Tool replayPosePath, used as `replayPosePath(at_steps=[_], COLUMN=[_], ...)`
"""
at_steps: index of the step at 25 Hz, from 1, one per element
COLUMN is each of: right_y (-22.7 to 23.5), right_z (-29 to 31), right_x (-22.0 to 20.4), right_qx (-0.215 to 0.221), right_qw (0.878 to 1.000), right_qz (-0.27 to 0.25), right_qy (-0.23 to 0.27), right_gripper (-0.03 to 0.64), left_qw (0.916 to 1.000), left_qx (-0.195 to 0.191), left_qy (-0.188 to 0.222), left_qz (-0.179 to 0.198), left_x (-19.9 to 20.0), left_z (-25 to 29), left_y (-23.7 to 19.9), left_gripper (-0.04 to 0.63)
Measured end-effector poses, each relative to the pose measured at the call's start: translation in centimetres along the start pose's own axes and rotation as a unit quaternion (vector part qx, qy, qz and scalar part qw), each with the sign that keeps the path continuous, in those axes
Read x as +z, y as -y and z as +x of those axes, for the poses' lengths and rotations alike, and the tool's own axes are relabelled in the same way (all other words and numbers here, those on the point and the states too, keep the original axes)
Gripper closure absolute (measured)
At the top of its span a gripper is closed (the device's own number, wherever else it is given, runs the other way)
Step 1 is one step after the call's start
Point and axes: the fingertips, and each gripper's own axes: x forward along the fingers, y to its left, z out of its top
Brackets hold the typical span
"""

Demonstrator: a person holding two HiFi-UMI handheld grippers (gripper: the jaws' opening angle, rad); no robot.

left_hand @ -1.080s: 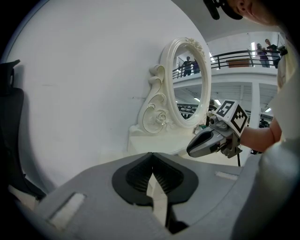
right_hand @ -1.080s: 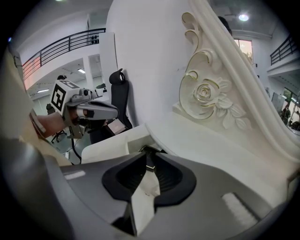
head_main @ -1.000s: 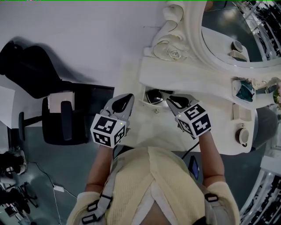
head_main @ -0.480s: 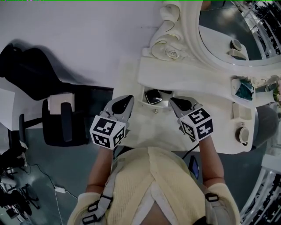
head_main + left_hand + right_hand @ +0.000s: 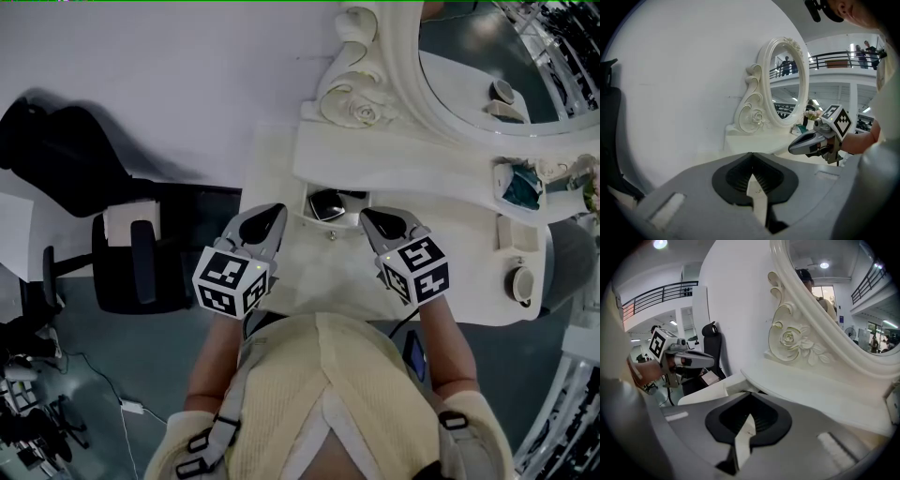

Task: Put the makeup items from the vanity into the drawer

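A black chair [image 5: 136,258] stands at the far left. The left tool [image 5: 273,210] is closed and holds nothing, just left of the drawer [image 5: 330,228]. The drawer is open, and a dark shiny item [image 5: 326,202] lies inside. The right tool [image 5: 368,217], just right of it, is closed and empty too. At the right end of the white surface [image 5: 412,173] lie a teal item [image 5: 518,188] and a round pot [image 5: 518,281], well apart from both tools.

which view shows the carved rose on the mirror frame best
The right gripper view: the carved rose is large and faces the camera. The head view shows it small, from above; the left gripper view shows it small, far off.
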Motion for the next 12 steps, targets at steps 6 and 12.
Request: replayPosePath(at_steps=[6,12], right_y=[0.07,0.18], right_z=[-0.27,-0.53], right_x=[0.12,0.21], right_qx=[-0.007,-0.007], right_qw=[1.000,1.000], right_qz=[0.005,0.019], right_qy=[0.009,0.016], right_gripper=[0.615,0.615], left_qw=[1.0000,1.0000], left_qx=[-0.002,-0.005], left_qy=[-0.004,-0.006], left_qz=[0.004,0.006], left_x=[-0.11,-0.18], left_z=[-0.04,-0.01], left_y=[0.22,0.38], left_gripper=[0.594,0.594])
